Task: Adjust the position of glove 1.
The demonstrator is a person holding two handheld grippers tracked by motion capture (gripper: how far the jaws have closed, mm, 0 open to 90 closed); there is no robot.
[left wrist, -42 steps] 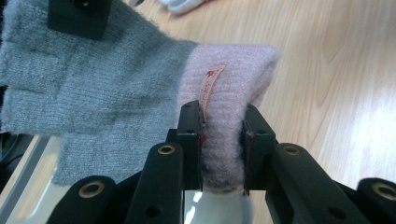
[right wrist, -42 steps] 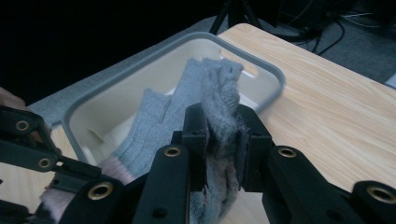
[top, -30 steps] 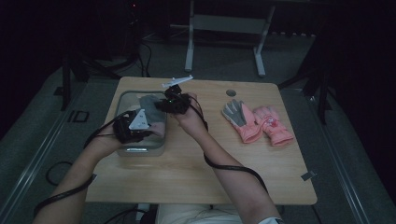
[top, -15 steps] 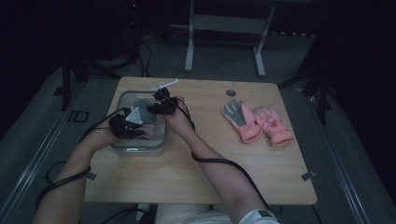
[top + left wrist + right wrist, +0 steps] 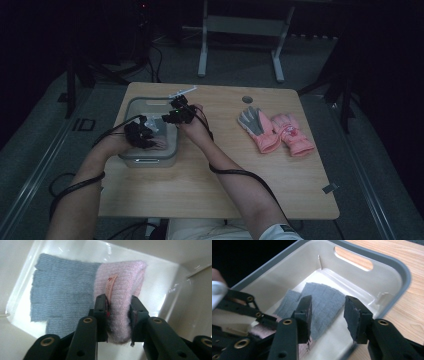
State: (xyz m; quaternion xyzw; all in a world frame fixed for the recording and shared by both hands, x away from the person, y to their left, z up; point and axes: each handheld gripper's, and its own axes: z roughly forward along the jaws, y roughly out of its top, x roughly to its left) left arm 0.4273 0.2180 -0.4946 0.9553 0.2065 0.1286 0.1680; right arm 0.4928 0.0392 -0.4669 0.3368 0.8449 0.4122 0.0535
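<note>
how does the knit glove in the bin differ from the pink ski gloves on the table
The knit glove is thin, flat, blue-grey with a pink cuff; the ski gloves are padded, pink, one with a grey palm. The knit glove lies inside the bin, its cuff pinched in the left tongs; the ski gloves lie side by side on the bare table, untouched. Both kinds lie flat.

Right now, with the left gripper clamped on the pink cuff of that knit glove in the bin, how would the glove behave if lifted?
Probably floppy: the knit glove lies flat and limp on the floor of the bin. Likely light, being thin wool-like fabric. The fuzzy pink cuff bulges between the left gripper pads, so slipping seems unlikely, though the grey fingers would dangle.
</note>
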